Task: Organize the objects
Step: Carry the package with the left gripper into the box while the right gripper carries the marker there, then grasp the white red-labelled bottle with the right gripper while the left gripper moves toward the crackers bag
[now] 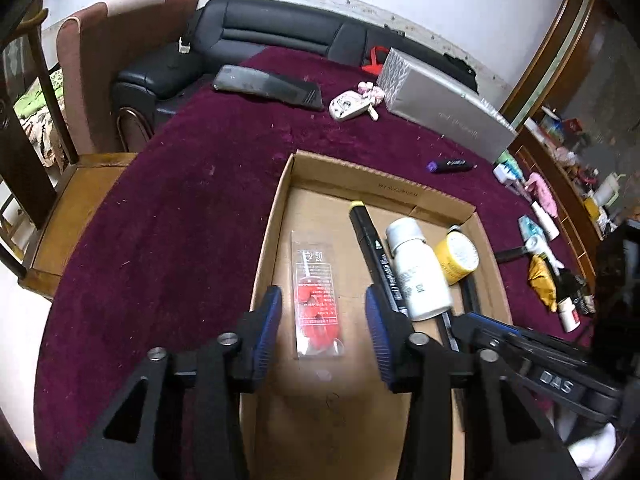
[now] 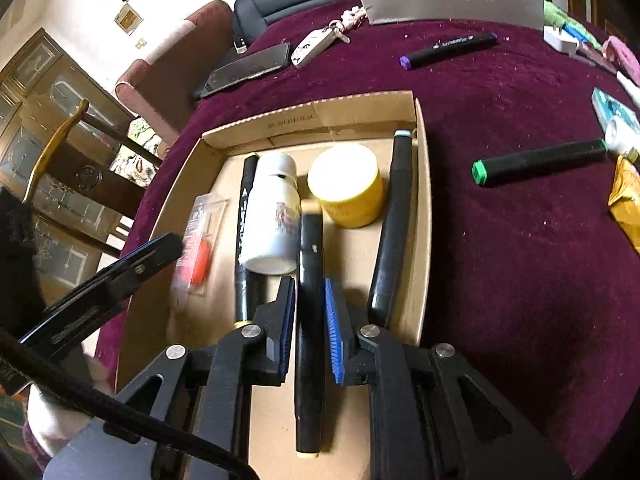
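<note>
- The cardboard tray (image 2: 423,216) sits on the table (image 2: 520,280), which is covered in a maroon cloth, and it is already partly filled: a clear packet with something red inside (image 1: 317,292) lies by its left wall, then a black marker with a yellow end (image 1: 374,256), a white bottle (image 1: 416,272), a yellow-lidded jar (image 1: 458,258), and another black marker (image 2: 390,224) along the right wall.
- The right claw (image 2: 310,328) is clamped on a black marker (image 2: 309,320), held over the tray floor between the bottle and the right-wall marker; I'd say it is about to be set down.
- The left claw (image 1: 322,336) stands apart over the packet, its pads clear of it, gripping nothing.
- Plenty looks left to gather: a green-capped marker (image 2: 540,162) and a purple-capped marker (image 2: 448,50) on the cloth to the right of the tray, small bottles and packets towards the table's right edge, a key fob (image 1: 352,106), a dark flat case (image 1: 268,86) and a silver box (image 1: 444,108) towards the far edge.
- Only the right wrist view shows the held marker and the right-wall marker whole; the left wrist view alone shows the packet sharply and the clutter along the right edge.
</note>
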